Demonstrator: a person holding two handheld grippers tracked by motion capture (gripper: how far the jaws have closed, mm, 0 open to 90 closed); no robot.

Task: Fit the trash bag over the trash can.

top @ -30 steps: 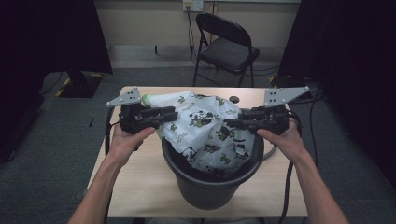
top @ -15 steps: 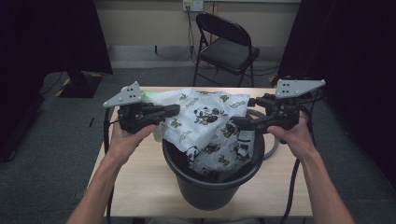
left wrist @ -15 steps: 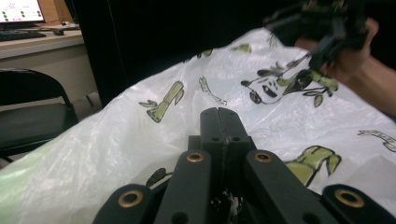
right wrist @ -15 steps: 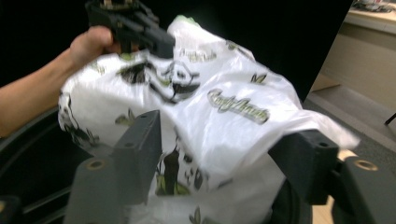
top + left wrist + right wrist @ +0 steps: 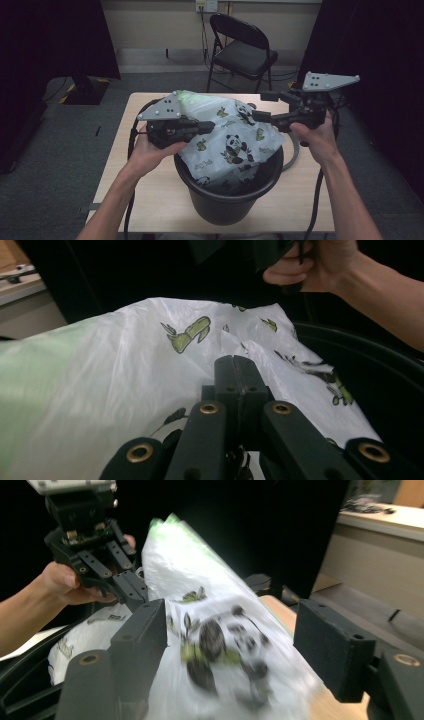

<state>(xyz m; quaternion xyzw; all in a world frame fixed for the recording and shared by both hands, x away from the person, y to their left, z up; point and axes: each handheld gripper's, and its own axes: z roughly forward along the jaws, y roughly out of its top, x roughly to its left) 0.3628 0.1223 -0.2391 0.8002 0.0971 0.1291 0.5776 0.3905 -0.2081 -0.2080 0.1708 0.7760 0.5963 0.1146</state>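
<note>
Bag (image 5: 227, 142) with pandas hangs half inside the bucket (image 5: 225, 200), pinched at its 9 o'clock edge by the left gripper (image 5: 207, 127). Right gripper (image 5: 257, 107) at 2 o'clock has just been opening, pads off the plastic.

Two black tools (image 5: 200, 127) (image 5: 261, 106) with grey three-cornered plates, brass-ringed screws, trailing cables

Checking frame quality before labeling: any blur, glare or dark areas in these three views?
High view: sharp, evenly lit table, dark curtains at both sides. Left gripper view: sharp on the panda-print bag, background nearly black. Right gripper view: bag smeared by motion blur between the open pads; the black bucket sits in shadow.
</note>
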